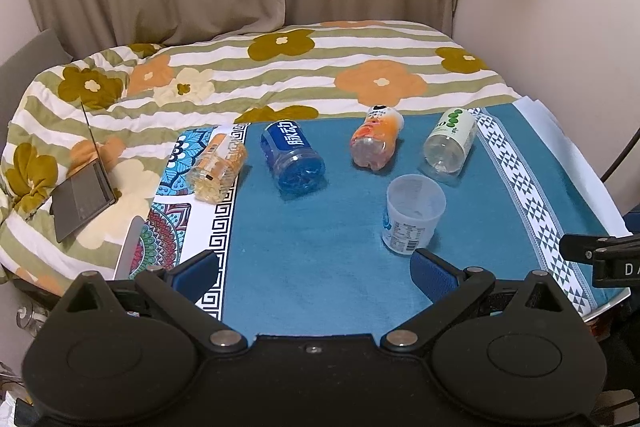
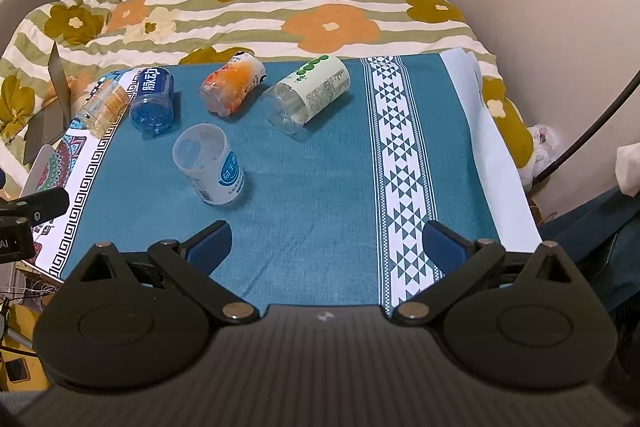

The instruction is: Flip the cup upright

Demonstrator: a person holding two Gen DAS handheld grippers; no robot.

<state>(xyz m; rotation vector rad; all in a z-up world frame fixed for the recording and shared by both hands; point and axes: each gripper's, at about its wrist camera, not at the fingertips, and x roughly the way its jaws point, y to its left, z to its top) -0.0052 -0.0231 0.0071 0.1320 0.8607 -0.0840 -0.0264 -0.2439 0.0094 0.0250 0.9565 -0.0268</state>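
Observation:
A translucent white cup (image 1: 412, 215) with a blue label stands upright, mouth up, on the teal cloth (image 1: 320, 247). It also shows in the right wrist view (image 2: 210, 163). Four cut bottle cups lie on their sides behind it: a yellow one (image 1: 218, 167), a blue one (image 1: 292, 155), an orange one (image 1: 376, 139) and a green-labelled clear one (image 1: 450, 141). My left gripper (image 1: 314, 277) is open and empty, just short of the white cup. My right gripper (image 2: 326, 243) is open and empty over the cloth, to the right of the cup.
A floral quilt (image 1: 280, 67) covers the bed behind the cloth. An open laptop (image 1: 86, 187) lies on it at the left. A patterned mat (image 1: 192, 227) borders the cloth's left side. A wall (image 1: 560, 7) stands at the right.

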